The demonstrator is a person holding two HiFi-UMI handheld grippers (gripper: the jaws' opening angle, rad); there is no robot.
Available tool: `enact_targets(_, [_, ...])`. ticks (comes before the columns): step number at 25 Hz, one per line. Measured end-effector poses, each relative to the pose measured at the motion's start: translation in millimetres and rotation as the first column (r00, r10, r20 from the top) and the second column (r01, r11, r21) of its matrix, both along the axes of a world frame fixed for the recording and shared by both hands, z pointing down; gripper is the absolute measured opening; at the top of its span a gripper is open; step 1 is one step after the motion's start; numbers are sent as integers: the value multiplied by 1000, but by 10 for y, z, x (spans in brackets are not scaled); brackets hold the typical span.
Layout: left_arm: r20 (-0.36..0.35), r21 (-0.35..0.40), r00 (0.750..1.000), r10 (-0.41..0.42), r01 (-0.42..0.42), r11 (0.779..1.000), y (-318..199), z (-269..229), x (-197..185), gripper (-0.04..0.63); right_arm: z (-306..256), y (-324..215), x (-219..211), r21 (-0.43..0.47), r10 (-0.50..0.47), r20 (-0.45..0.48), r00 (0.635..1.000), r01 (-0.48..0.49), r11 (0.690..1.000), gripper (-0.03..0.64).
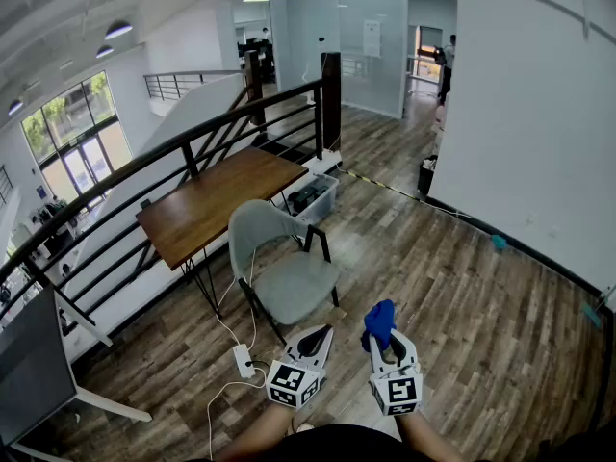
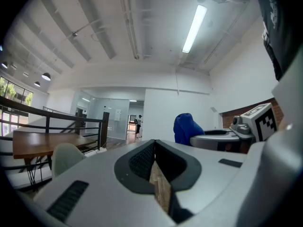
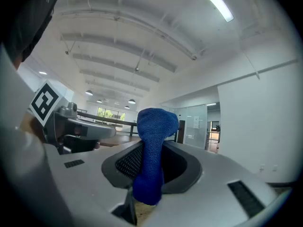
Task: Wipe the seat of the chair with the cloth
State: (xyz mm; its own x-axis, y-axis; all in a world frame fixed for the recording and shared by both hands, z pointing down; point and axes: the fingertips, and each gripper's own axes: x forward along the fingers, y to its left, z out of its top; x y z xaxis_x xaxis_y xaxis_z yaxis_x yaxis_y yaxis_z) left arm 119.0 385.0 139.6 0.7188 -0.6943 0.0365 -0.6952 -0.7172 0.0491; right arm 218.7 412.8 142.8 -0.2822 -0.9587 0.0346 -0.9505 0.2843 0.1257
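While the right tool (image 1: pixel 384 346) was clenched on the blue cloth (image 1: pixel 379 320), the left tool (image 1: pixel 315 341) was closed and held nothing. Both hung over the floor (image 1: pixel 462 287) near the grey chair (image 1: pixel 285 263) beside the wooden table (image 1: pixel 217 200), and the cloth did not touch the seat (image 1: pixel 296 285).

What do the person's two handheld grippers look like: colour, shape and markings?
The left gripper and right gripper match: pale grey, wedge-shaped shells, with dark ribbed pads set in a black recess. Each bears a white cube printed with black square markers.
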Motion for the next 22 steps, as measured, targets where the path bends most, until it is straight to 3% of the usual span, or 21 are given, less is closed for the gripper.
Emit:
enact_targets(11, [13,-6,999,-36,36,999,108,46,65,8,34,88,95,2,-17,14,1000,16,1000,101])
enact_targets(22, [43,-27,998,-53,54,998,218,161,385,8,9,193,423,37,-68,119,991,64,997,101])
